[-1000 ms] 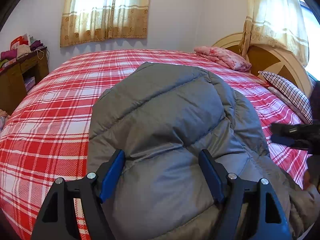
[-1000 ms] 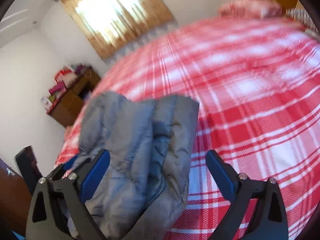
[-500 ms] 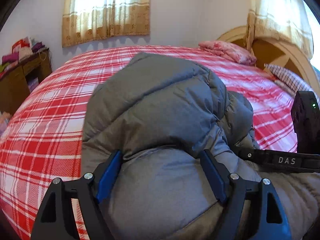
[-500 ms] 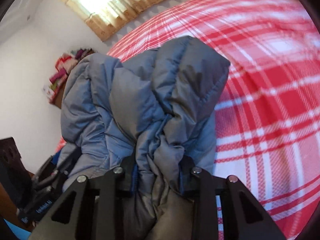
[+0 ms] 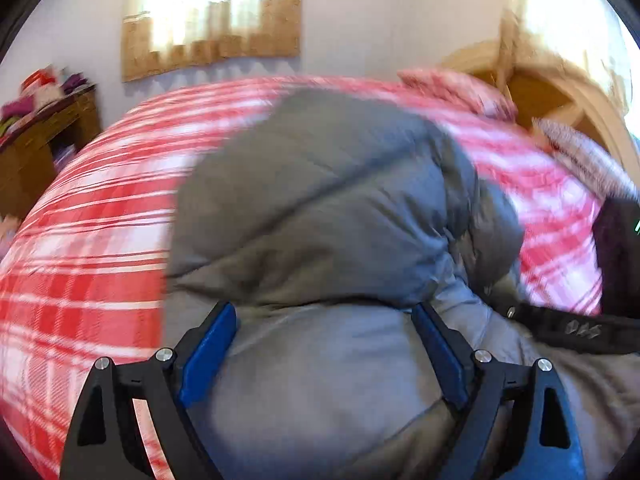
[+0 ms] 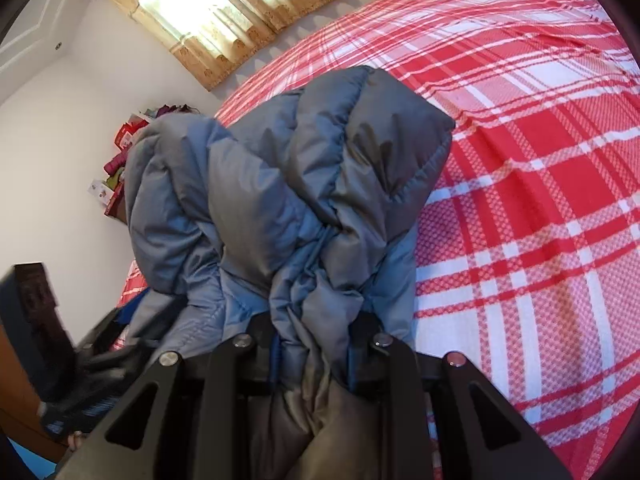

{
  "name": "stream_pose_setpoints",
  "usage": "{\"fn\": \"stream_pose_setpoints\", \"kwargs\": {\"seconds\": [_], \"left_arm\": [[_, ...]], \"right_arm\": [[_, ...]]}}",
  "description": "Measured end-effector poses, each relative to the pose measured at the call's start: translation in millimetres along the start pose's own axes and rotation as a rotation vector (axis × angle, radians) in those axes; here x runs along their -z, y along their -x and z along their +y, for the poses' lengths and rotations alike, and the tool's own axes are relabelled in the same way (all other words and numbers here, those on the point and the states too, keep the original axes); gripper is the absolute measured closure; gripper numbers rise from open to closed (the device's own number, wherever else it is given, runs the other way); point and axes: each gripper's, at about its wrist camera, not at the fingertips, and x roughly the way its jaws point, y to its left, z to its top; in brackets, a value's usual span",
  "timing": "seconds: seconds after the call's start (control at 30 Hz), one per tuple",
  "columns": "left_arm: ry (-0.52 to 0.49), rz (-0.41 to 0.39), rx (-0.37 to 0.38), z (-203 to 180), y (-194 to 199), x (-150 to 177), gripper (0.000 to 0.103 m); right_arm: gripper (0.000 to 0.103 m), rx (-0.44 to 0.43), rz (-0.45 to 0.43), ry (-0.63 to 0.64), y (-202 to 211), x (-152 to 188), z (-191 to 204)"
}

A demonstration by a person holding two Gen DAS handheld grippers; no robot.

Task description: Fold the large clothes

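Bed (image 6: 540, 160): red plaid cover.
Jacket (image 6: 304, 184): one, grey, on bed.
Right gripper (image 6: 312, 356): clamped on jacket.
Left gripper (image 5: 324, 344): spread wide, straddling jacket.

Grey quilted puffer jacket (image 6: 296, 200): bunched, pinched between the closed fingers of the right hand-held gripper (image 6: 312, 360), near centre. Bed (image 6: 540, 160) with red-and-white plaid cover beneath, extending right and far. Curtained window (image 6: 224, 8), far left.

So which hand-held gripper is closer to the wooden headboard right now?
Right. In the left wrist view, the right hand-held gripper reaches in on the side where the headboard stands; the left hand-held gripper straddles the grey jacket farther away.
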Motion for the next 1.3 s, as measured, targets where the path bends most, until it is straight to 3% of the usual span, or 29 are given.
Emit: {"fn": "stream_pose_setpoints", "kwargs": {"seconds": [0.07, 0.13, 0.23, 0.3, 0.43, 0.5, 0.6, 0.63, 0.77, 0.83, 0.87, 0.93, 1.13, 1.23, 1.3], "left_arm": [[0.084, -0.069, -0.012, 27.5, 28.9, -3.6, 0.013], [0.140, -0.081, -0.059, 53.4, 41.3, -6.9, 0.011], [0.191, 0.039, -0.051, 82.2, 23.5, -6.8, 0.011], [0.260, 0.108, 0.028, 93.5, 4.8, 2.8, 0.011], [0.435, 0.155, 0.230, 100.2, -21.6, 21.2, 0.011], [0.424, 0.147, 0.250, 97.3, -19.6, 21.0, 0.011], [0.390, 0.184, 0.404, 88.7, -16.3, 22.0, 0.011], [0.376, 0.188, 0.415, 86.6, -16.4, 22.5, 0.011], [0.332, 0.193, 0.414, 77.5, -27.4, 21.0, 0.011], [0.299, 0.196, 0.405, 71.8, -32.6, 15.7, 0.011], [0.285, 0.196, 0.406, 71.2, -34.3, 14.2, 0.011], [0.277, 0.185, 0.421, 74.8, -37.5, 12.4, 0.011], [0.273, 0.153, 0.457, 79.4, -40.1, 16.4, 0.011], [0.267, 0.143, 0.479, 84.0, -39.0, 22.6, 0.011], [0.275, 0.144, 0.450, 82.2, -38.6, 23.8, 0.011]], "right_arm": [[0.079, -0.008, -0.001, -0.014, -0.5, -1.5, -0.3], [0.079, -0.022, -0.004, -0.029, 0.2, -0.7, -3.2], [0.079, -0.027, -0.008, -0.037, -0.2, -0.8, -5.1], [0.079, -0.030, -0.013, -0.040, -0.6, -0.4, -7.2], [0.079, -0.049, -0.005, -0.051, 0.6, -0.4, -12.1], [0.076, -0.036, 0.020, -0.031, 5.6, -3.9, -10.6], [0.059, -0.017, 0.050, 0.025, 16.7, -4.2, -9.2], [0.052, -0.017, 0.056, 0.038, 18.9, -2.7, -9.9], [0.049, -0.005, 0.072, 0.051, 21.5, -4.1, -11.3], [0.026, 0.076, 0.046, 0.097, 24.3, -5.8, -7.2], [0.019, 0.109, 0.034, 0.122, 24.1, -5.5, -6.6], [0.012, 0.072, 0.044, 0.105, 18.6, -5.2, -9.6], [0.008, -0.024, 0.117, 0.193, 0.7, -0.7, 11.3], [0.015, -0.065, 0.148, 0.218, -4.7, 4.4, 18.9], [0.018, -0.078, 0.145, 0.194, -9.9, 2.8, 16.7]]}}
